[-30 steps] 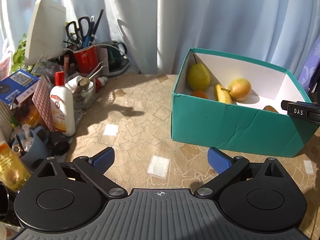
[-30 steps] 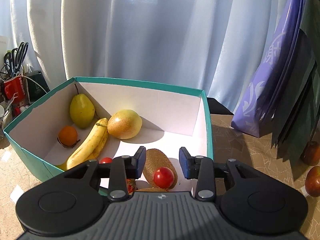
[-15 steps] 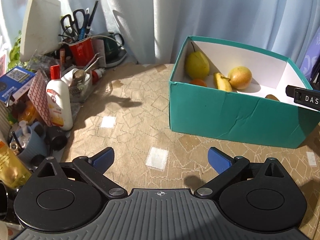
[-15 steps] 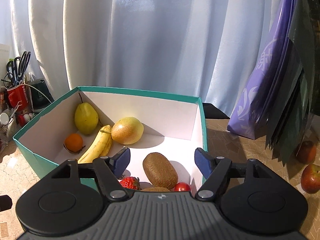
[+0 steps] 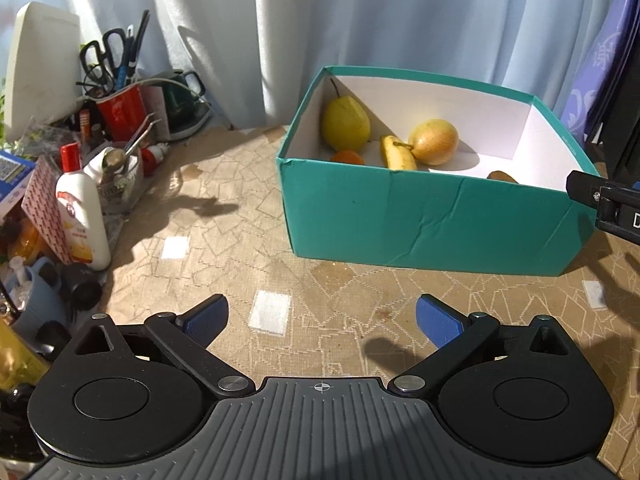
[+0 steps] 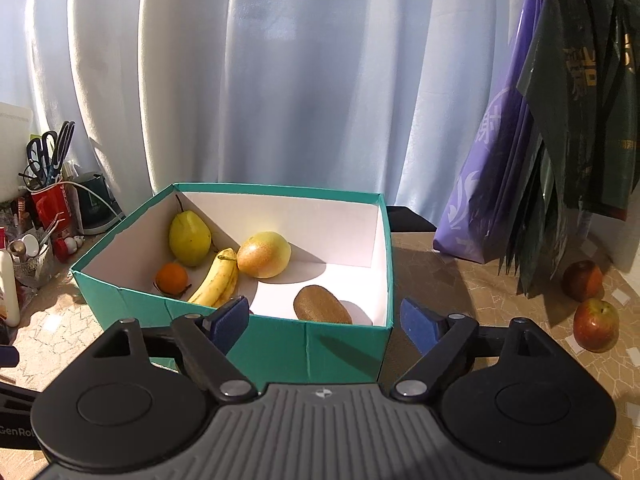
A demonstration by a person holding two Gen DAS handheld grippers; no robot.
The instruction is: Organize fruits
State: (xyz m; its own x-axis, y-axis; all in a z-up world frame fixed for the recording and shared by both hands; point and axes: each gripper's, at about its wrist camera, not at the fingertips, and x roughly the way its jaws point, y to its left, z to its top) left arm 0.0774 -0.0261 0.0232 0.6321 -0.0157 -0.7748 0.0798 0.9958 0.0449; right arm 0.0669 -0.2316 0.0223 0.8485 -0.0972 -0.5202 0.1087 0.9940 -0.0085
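Before the box (image 6: 280,344), the right gripper (image 6: 324,320) is opening its jaws, nothing between them; the left gripper (image 5: 322,316) gapes empty over the table (image 5: 240,216). Inside lie pear (image 6: 189,236), banana (image 6: 218,280), kiwi (image 6: 320,306). Two apples (image 6: 595,323) sit right, outside.

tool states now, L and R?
Left tool: open, empty, over the table.
Right tool: jaws opening, nothing between them, in front of the box.

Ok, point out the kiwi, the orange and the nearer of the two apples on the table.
kiwi (image 6: 322,306), right wrist view, middle of its brown skin.
orange (image 6: 171,277), right wrist view, centre of its front.
nearer apple (image 6: 595,329), right wrist view, middle of its red side.
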